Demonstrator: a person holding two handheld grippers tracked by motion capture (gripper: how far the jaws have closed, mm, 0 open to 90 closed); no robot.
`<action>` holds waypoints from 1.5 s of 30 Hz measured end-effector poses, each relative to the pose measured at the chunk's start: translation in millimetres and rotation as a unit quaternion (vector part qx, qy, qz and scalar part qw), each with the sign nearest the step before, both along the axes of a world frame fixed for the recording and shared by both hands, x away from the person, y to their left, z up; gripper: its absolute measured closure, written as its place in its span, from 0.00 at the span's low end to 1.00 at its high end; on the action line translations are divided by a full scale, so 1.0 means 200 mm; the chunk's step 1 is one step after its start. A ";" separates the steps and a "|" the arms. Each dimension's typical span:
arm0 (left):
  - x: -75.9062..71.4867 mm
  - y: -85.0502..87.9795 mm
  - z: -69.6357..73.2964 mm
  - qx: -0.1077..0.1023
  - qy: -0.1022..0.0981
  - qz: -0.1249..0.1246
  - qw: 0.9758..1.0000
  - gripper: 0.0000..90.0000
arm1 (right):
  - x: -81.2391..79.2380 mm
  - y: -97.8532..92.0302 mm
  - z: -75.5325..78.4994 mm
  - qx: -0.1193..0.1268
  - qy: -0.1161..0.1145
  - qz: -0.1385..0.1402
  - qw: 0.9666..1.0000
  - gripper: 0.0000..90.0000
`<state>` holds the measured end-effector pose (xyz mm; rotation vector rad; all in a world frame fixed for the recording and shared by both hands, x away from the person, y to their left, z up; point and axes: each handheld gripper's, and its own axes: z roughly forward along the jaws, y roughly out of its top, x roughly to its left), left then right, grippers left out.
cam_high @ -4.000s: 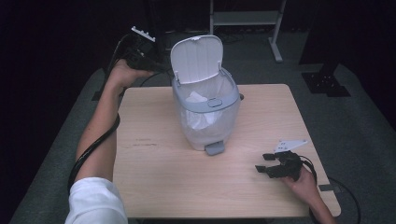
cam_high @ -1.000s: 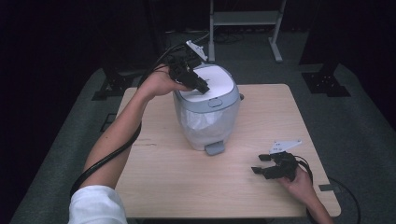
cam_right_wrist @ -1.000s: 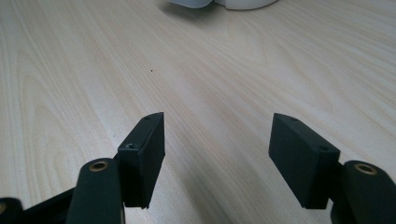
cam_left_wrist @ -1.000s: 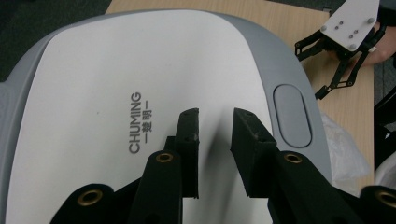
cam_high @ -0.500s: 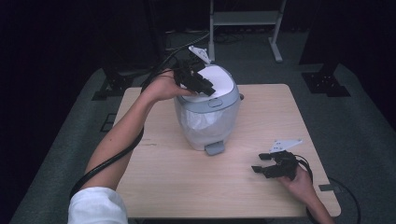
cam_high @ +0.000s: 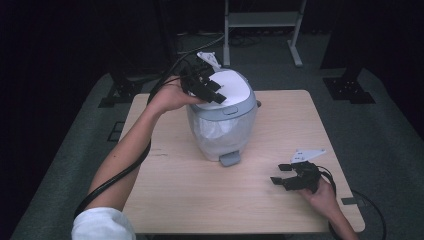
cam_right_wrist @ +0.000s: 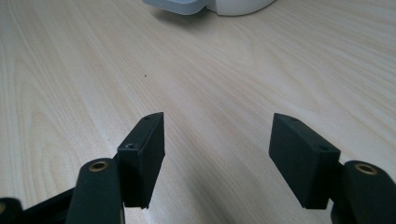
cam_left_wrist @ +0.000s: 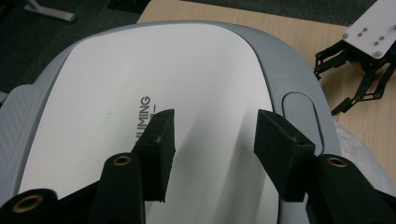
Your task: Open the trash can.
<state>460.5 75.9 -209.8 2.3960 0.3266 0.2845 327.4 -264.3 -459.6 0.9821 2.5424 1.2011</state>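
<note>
The lid (cam_high: pixel 231 89) of the bin (cam_high: pixel 220 131), raised earlier, now lies shut under the left gripper (cam_high: pixel 212 92), fingers spread apart. The right gripper (cam_high: pixel 280 181), fingers also apart, rests near the surface's (cam_high: pixel 170 195) right edge; a rack (cam_high: pixel 262 22) stands behind.

The high view looked forward and down from above the near edge of the desk (cam_high: pixel 300 120), taking in all of it. The left claw's camera sat close over the bin lid (cam_left_wrist: pixel 187 93), facing the right claw (cam_left_wrist: pixel 364 70) farther off. The right claw's camera skimmed low across the desk toward the bin's pedal (cam_right_wrist: pixel 182 5), which the high view shared.
</note>
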 end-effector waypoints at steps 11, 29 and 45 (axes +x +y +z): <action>-0.04 0.13 0.03 -0.013 0.004 0.021 1.000 0.45 | 0.01 -0.01 0.00 0.001 0.001 -0.008 1.000 0.38; -0.14 0.32 0.04 -0.023 -0.003 0.048 0.999 0.41 | 0.00 -0.01 0.02 0.001 -0.007 -0.016 1.000 0.37; -0.21 0.51 -0.04 -0.035 0.000 0.083 0.996 0.39 | 0.00 0.02 0.01 -0.009 -0.001 -0.015 1.000 0.37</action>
